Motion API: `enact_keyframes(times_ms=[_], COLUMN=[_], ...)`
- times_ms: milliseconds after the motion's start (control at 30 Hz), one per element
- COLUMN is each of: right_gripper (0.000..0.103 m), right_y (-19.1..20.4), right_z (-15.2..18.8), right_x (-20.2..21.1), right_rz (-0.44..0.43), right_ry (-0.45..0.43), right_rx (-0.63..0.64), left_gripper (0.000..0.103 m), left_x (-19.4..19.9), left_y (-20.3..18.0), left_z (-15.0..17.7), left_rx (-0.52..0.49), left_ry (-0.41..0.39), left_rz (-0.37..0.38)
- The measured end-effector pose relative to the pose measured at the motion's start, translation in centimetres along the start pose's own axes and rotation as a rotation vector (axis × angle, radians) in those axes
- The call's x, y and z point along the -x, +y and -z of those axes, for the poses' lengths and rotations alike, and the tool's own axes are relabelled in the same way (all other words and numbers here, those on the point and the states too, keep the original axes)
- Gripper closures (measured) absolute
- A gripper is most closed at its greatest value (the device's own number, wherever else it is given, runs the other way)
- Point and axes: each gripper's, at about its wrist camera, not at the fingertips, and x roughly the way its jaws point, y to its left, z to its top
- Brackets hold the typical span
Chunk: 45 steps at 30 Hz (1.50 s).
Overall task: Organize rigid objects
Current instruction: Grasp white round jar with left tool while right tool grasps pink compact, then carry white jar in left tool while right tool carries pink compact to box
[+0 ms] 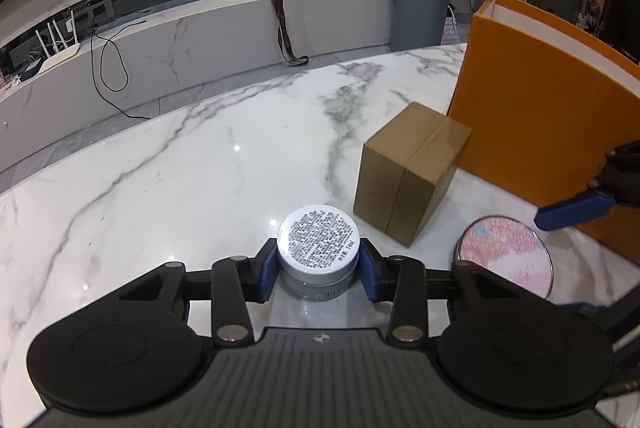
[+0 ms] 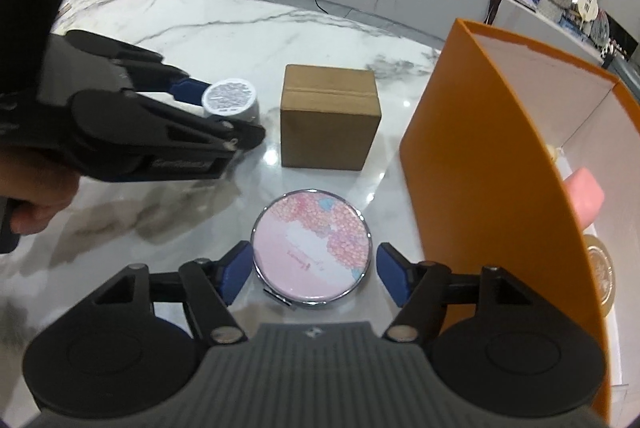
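the left gripper (image 1: 318, 270) has its blue pads pressed against both sides of a small round jar (image 1: 317, 252), just under the white lid with the printed label. the jar stands upright on the marble table (image 1: 180, 179), so the grip is made but the lift is not. the right gripper (image 2: 311, 274) stands open around a flat round compact mirror (image 2: 311, 246) with a pink flowered top; its left pad is close to or touching the chrome rim, the right pad stands clear of it, so nothing is held there.

a small cardboard box (image 1: 408, 171) sits on the table just past both round things, and a tall orange box (image 2: 492, 155) stands open to the right, with a pink thing and a gold-rimmed disc already inside. that looks like where everything is meant to go.

the jar is likely light and stiff, with a smooth wall that could slip, so a hold low on the wall under the lid rim, as now, suits it. the mirror is the trickier one: thin, flat on the marble, with a slick rim and glass inside that could crack if dropped. the pads need to close square across its widest part, low against the table, away from the little hinge at the near edge.
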Motion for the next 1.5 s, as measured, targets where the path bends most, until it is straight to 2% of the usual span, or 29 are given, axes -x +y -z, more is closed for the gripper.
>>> enact_keyframes(times_ms=[633, 933, 1267, 1500], right_gripper=[0.032, 0.032, 0.032, 0.032], right_y=[-0.5, -0.7, -1.1, -2.8], right_z=[-0.6, -1.4, -1.9, -2.0], right_x=[-1.5, -0.2, 4.1, 8.2], right_rz=[-0.032, -0.035, -0.007, 0.022], right_ry=[0.030, -0.009, -0.106, -0.199], right_rx=[-0.062, -0.073, -0.078, -0.126], left_gripper=[0.057, 0.057, 0.057, 0.057], left_x=[1.7, 3.0, 5.6, 7.8], left_y=[0.0, -0.5, -2.5, -4.7], left_z=[1.1, 0.6, -1.0, -2.4], left_rx=[-0.031, -0.055, -0.039, -0.035], left_ry=[0.048, 0.039, 0.009, -0.042], left_rz=[-0.001, -0.007, -0.039, -0.025])
